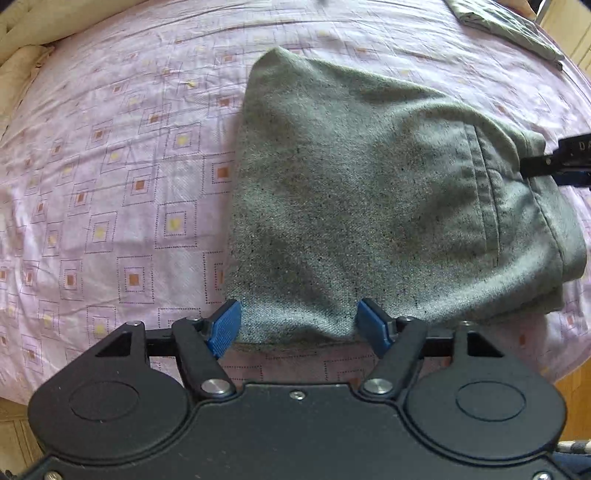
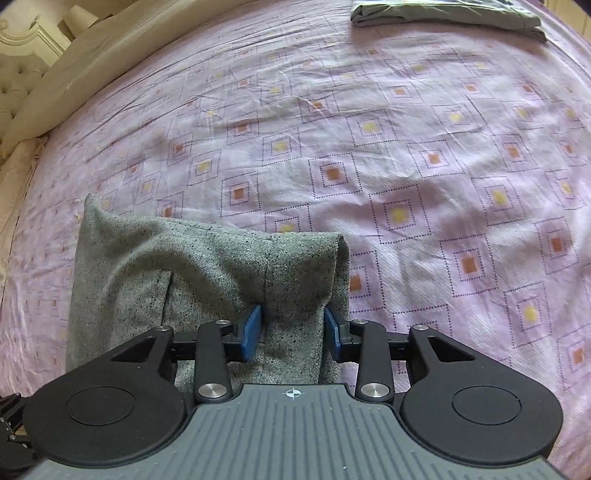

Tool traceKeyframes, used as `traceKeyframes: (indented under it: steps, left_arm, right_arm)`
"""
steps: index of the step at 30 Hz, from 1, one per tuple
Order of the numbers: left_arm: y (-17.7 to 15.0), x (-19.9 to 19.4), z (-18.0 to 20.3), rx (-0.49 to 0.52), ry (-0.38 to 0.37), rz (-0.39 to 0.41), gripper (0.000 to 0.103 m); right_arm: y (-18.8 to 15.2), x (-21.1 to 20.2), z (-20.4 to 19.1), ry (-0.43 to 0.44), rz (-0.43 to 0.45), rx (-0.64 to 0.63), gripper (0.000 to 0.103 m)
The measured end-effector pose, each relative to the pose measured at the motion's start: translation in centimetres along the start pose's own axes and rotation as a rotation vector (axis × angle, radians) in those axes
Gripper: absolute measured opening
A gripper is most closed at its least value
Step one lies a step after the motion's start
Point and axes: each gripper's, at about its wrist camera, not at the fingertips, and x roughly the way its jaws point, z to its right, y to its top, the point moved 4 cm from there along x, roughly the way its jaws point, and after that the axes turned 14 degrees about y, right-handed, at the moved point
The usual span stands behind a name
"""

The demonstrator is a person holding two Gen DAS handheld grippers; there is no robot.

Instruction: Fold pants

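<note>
Grey pants (image 1: 369,192) folded into a thick bundle on a pink patterned bedsheet (image 1: 110,184), left gripper (image 1: 297,325) jaws spread wide astride the near edge, right gripper (image 2: 292,330) jaws parted around a fabric fold, another folded garment (image 2: 447,14) well apart.

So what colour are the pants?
Speckled grey pants, clearest in the left wrist view.

Pink-sheeted bed (image 1: 110,184): grey pants (image 1: 369,203), folded cloth (image 2: 447,14).
</note>
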Motion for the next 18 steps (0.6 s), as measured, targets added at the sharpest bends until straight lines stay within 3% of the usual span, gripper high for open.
traceKeyframes:
  steps: [6, 10, 15, 18]
  left_arm:
    - [1.9, -2.3, -1.6, -0.057, 0.011, 0.059, 0.069]
    - [3.6, -1.3, -2.1, -0.088, 0.016, 0.048, 0.069]
    - [5.2, 0.5, -1.9, -0.075, 0.012, 0.027, 0.07]
    - [5.9, 1.7, -1.3, -0.05, 0.009, 0.012, 0.07]
  right_arm:
    - [-0.8, -2.2, 0.0, 0.082, 0.021, 0.061, 0.039]
    - [-2.1, -2.5, 0.2, 0.109, 0.006, 0.09, 0.05]
    - [-3.5, -1.9, 1.3, 0.123, -0.02, 0.172, 0.052]
    - [-3.9, -1.2, 2.3, 0.146, -0.031, 0.235, 0.062]
